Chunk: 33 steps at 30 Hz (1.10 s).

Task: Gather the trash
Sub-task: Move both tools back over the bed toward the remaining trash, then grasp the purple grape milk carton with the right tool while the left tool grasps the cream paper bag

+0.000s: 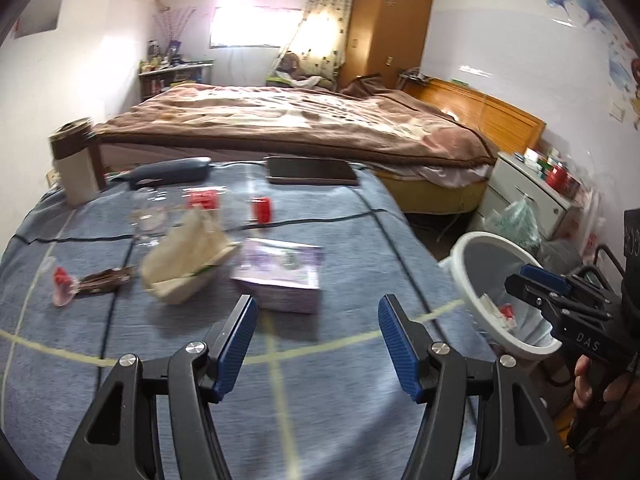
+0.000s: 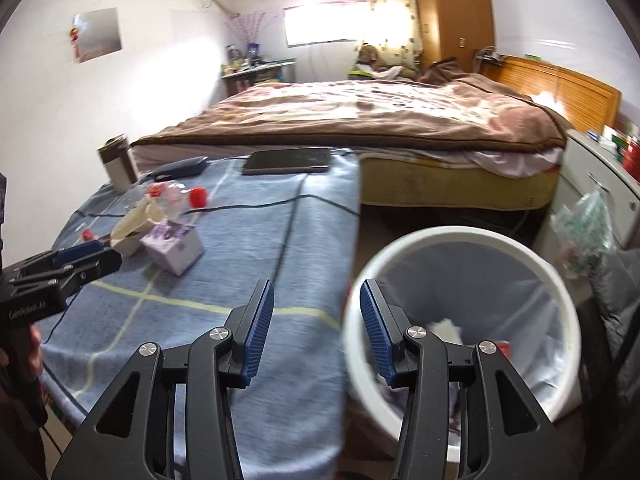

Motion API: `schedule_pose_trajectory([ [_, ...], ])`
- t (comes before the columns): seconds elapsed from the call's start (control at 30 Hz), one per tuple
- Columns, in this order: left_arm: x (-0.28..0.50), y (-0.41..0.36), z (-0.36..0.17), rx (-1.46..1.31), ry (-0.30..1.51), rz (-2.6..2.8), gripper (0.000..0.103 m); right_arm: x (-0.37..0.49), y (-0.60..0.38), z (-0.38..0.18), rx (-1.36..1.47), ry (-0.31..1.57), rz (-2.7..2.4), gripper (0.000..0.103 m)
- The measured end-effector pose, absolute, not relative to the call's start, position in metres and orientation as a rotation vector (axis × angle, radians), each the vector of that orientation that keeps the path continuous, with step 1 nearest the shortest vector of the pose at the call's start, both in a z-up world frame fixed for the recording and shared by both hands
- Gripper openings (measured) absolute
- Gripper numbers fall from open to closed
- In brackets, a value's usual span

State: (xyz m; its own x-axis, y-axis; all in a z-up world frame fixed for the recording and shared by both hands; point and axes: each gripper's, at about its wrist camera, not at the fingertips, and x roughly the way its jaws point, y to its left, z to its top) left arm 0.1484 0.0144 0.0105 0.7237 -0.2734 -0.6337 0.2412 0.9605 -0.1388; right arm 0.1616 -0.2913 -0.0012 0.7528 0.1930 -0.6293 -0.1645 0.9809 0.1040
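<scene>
A home bedroom: double bed under a brown blanket, wooden wardrobe, curtained window.

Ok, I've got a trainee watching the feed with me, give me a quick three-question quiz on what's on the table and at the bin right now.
1. True or false: the left gripper holds a piece of trash.
2. Which lies nearest the left gripper: A) the tablet B) the purple box C) the tumbler?
3. Fill in: the white bin stands on the floor to the ____ of the table in the right wrist view, and already holds some trash.

Key: 1 false, its jaws stand apart with nothing between them; the right gripper is empty too. 2 B. 3 right.
</scene>
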Motion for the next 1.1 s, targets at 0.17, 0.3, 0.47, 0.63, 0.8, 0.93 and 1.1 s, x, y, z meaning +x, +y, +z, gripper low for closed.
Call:
schedule_pose_trajectory([
  [0.17, 0.15, 0.051, 0.01, -0.064, 0.701, -0.22, 0.068, 0.167, -0.265, -0.003, 0.027, 0.701, 0.254, 0.056],
  [0.3, 0.155, 0.079, 0.01, -0.07, 0.695, -0.177, 0.07, 0.173, -0.243, -0.004, 0.014, 0.71, 0.297, 0.057],
  [0.47, 0.166, 0.107, 0.006, -0.081, 0.717, -0.147, 0.071, 0.183, -0.217, -0.008, -0.02, 0.728, 0.344, 0.058],
  [0.63, 0.181, 0.117, 0.001, -0.083, 0.734, -0.157, 0.071, 0.195, -0.199, -0.007, -0.021, 0.736, 0.384, 0.058],
  [0.8, 0.197, 0.117, -0.002, -0.08, 0.748, -0.193, 0.071, 0.209, -0.184, -0.011, -0.019, 0.75, 0.436, 0.058],
  [0.93, 0.211, 0.118, -0.009, -0.084, 0.763, -0.203, 0.071, 0.217, -0.175, -0.017, -0.029, 0.765, 0.464, 0.059],
  [1.1, 0.225, 0.12, -0.015, -0.08, 0.782, -0.199, 0.071, 0.229, -0.167, -0.019, -0.045, 0.758, 0.499, 0.06],
])
